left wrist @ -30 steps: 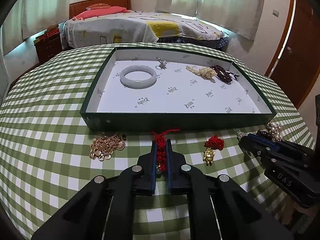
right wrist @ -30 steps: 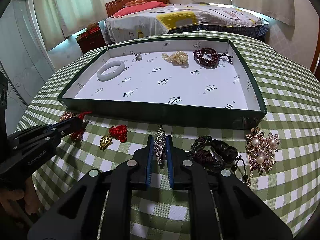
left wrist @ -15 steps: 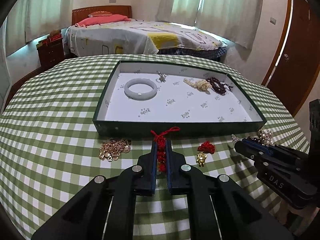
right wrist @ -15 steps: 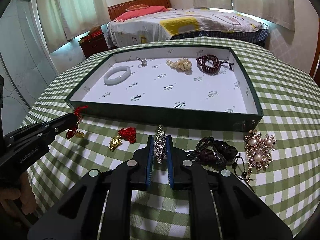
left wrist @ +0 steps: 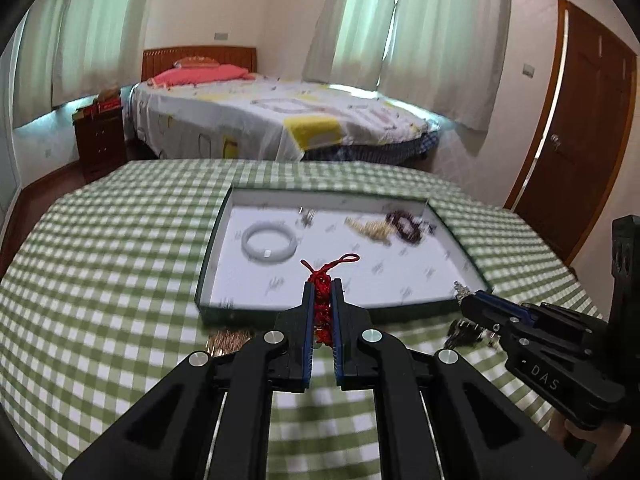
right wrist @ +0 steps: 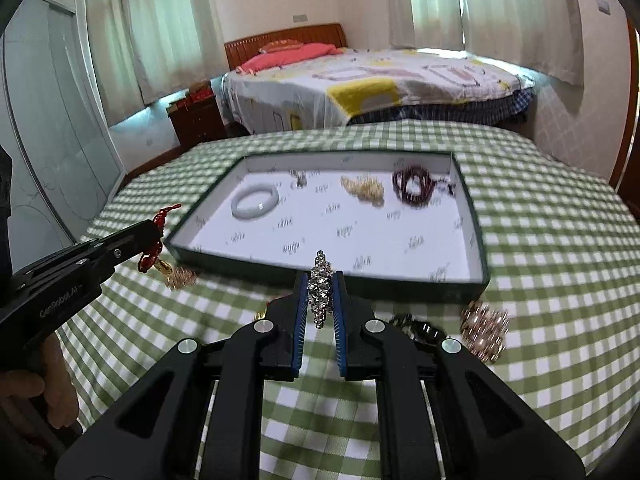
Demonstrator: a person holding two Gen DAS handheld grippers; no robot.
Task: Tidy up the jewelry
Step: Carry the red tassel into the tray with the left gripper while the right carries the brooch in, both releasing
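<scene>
Tray [right wrist: 478, 248] on checked surface [right wrist: 552, 216], 4 items inside, all along far side.
L to R: pale bangle [right wrist: 255, 201], small silver piece [right wrist: 298, 178], pale gold cluster [right wrist: 363, 188], dark red bead bracelet [right wrist: 414, 185]. Left hand-held gripper [left wrist: 322, 300] clenched on red knotted charm [left wrist: 322, 304], right hand-held gripper [right wrist: 322, 292] on rhinestone piece [right wrist: 321, 288]; both at tray's near edge.

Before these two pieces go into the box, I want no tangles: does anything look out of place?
Nothing damaged or spilled. The pale bangle, beige beads and dark beads lie apart in the box. Several pieces still sit loose on the tablecloth, including a pearl brooch.
</scene>
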